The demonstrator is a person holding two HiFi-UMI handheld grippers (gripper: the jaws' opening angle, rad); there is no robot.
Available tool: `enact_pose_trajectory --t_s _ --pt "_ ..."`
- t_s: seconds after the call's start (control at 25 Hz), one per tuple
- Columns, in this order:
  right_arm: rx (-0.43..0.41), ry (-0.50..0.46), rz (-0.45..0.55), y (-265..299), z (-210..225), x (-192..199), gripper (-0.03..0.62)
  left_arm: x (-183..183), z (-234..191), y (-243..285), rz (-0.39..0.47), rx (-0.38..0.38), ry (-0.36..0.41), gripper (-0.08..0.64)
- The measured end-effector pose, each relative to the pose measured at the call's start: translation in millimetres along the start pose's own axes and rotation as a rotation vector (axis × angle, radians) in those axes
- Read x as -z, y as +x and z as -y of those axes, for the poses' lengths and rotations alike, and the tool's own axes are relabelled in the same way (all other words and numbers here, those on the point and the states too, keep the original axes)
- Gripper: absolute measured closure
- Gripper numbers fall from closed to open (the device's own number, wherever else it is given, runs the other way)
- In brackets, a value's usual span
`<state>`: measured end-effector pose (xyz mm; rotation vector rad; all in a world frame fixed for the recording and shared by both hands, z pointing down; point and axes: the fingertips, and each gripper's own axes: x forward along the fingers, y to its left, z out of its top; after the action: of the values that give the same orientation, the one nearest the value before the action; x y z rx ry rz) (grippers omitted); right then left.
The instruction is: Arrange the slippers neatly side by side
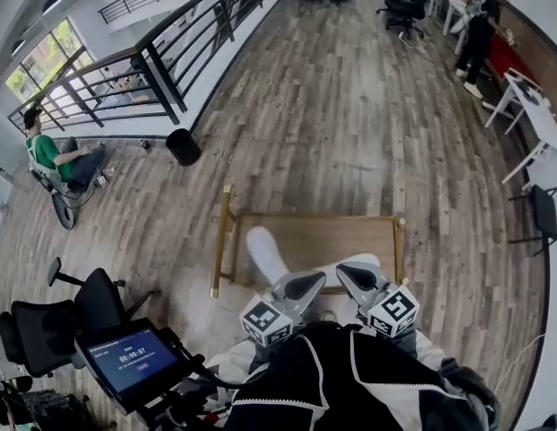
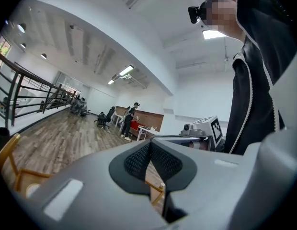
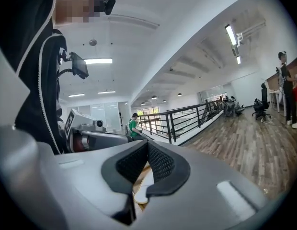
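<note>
We hold the left tool [image 1: 302,285] and the right tool [image 1: 354,277] clenched and empty at the near edge of the low wooden tabletop [image 1: 350,233], where two soft white slippers [image 1: 263,251] lie apart, so reaching in clenched could shove one off.

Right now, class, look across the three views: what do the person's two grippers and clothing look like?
The left gripper and right gripper are alike. Each has a smooth pale-grey shell, jaws lined with black dimpled pads, and a white cube printed with black square markers. The person wears a black jacket with thin white piping.
</note>
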<state>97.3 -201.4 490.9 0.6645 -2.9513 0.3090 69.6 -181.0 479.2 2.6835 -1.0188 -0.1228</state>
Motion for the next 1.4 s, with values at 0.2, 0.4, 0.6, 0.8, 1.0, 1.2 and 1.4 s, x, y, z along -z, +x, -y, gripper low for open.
enact_pose_trajectory --t_s 0.2,0.4,0.6,0.8,1.0,1.2,1.4 --pt "-0.047 0.006 -0.015 0 20 -1 0.588 3 -9 11 -0.019 -0.073 -0.009 0.540" --pt "-0.040 0.011 0.002 -6 19 7 0.588 4 -6 6 0.004 -0.082 0.036 0.540" --pt "-0.031 0.007 0.001 2 18 0 0.588 -4 -14 4 0.012 -0.063 0.046 0.540" --pt "-0.006 0.022 -0.004 7 18 3 0.588 -1 -36 -1 -0.015 -0.085 0.024 0.540" --pt "0.007 0.028 -0.031 8 17 8 0.588 43 -90 -8 -0.141 -0.203 -0.083 0.540" --pt "0.021 0.026 -0.048 3 15 9 0.588 112 -161 -21 -0.291 -0.369 -0.191 0.540" --pt "0.054 0.026 -0.065 -12 16 13 0.588 175 -214 -48 -0.426 -0.551 -0.302 0.442"
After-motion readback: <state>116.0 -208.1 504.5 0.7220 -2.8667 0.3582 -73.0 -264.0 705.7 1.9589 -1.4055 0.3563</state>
